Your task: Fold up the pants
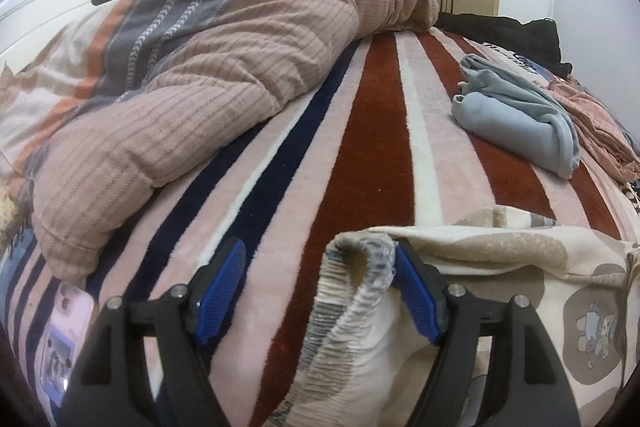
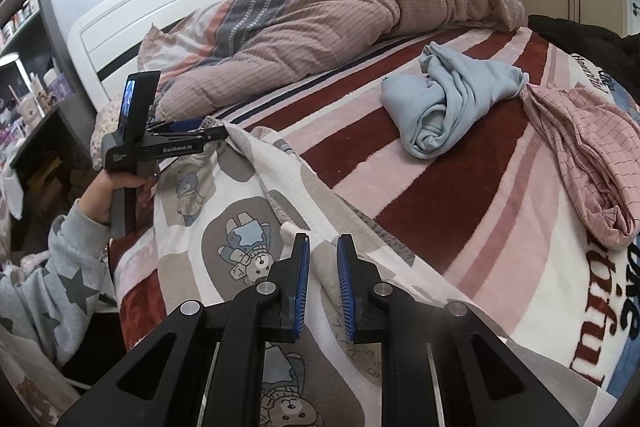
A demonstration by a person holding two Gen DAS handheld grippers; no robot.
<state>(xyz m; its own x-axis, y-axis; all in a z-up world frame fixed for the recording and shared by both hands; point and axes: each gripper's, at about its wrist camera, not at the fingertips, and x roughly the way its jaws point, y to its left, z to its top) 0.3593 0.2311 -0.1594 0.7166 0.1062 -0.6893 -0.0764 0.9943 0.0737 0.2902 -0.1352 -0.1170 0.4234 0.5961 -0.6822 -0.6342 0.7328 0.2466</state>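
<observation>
Looking from left wrist: left gripper (image 1: 320, 287) fingers spread, elastic waistband (image 1: 360, 291) of bear-print pants (image 1: 520, 287) between them, ungripped, on bed (image 1: 360, 131). Right wrist: right gripper (image 2: 322, 287) parted over pants (image 2: 240, 239). Step: initial grasp; next, clamp both.

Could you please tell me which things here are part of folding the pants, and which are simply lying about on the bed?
Part of the job:
- bear-print pants
- left gripper, open around the waistband
- right gripper, open over the pants

Just lying about:
- blue garment
- pink checked garment
- quilt
- phone
- black clothing
</observation>
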